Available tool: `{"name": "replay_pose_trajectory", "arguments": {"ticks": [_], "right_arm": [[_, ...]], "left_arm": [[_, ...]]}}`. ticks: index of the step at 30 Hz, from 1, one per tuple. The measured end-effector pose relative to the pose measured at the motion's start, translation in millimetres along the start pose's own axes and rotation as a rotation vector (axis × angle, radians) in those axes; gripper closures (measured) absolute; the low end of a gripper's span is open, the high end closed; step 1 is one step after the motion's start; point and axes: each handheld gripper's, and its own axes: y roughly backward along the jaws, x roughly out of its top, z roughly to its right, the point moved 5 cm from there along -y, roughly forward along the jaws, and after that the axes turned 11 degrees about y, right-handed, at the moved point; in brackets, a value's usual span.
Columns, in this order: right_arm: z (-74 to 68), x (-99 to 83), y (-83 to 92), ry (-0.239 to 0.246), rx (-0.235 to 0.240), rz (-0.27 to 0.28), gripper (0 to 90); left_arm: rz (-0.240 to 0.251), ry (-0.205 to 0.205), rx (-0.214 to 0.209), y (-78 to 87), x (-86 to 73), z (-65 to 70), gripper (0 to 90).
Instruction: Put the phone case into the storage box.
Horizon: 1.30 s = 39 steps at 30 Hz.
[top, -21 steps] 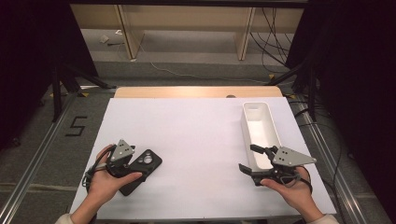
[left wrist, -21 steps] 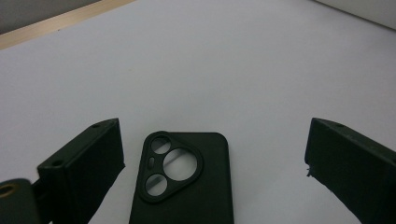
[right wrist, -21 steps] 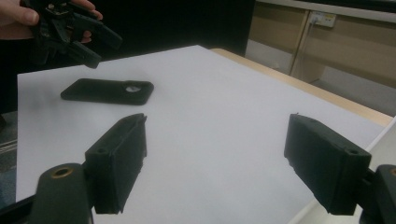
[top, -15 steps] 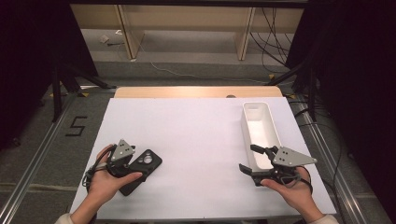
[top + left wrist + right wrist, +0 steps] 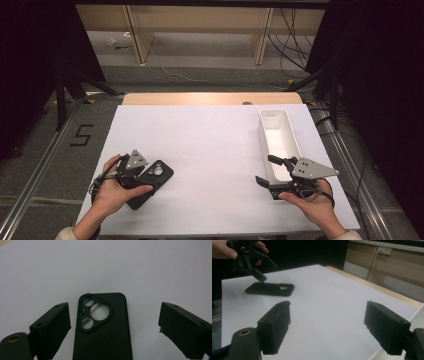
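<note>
black phone case (image 5: 101, 327) flat on table — left gripper (image 5: 113, 322) spread above it | right gripper (image 5: 327, 327) spread, empty

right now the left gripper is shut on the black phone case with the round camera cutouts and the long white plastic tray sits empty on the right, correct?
Not quite: the left gripper is open, not shut. The left gripper view shows its jaws standing apart on either side of the black phone case with the round camera cutouts, with gaps showing white table. The rest holds: the long white plastic tray sits empty on the right.
</note>
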Motion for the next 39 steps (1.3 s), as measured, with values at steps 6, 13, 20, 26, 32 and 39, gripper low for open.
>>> {"name": "replay_pose_trajectory", "arguments": {"ticks": [6, 13, 20, 26, 32, 39], "right_arm": [[-0.3, 0.2, -0.2, -0.001, 0.0, -0.001, 22.1], [-0.4, 0.3, -0.6, -0.001, -0.001, -0.001, 22.1], [0.0, 0.2, -0.6, 0.001, -0.003, -0.001, 22.1], [-0.1, 0.2, -0.7, 0.001, -0.002, 0.0, 22.1], [-0.1, 0.2, -0.7, 0.002, -0.003, -0.001, 22.1], [-0.4, 0.0, -1.0, 0.003, 0.0, -0.003, 22.1]], "left_arm": [[-0.135, -0.015, 0.023, -11.7, -9.3, -3.0, 7.2], [-0.202, -0.033, 0.044, -17.7, -11.9, -7.4, 4.3], [-0.26, -0.059, 0.069, -25.6, -11.4, -13.9, 3.7], [-0.294, -0.064, 0.065, -32.6, -12.1, -15.0, 3.8], [-0.317, -0.067, 0.077, -36.6, -13.9, -18.5, 3.6], [-0.348, -0.073, 0.071, -41.1, -16.1, -19.6, 3.4]]}}
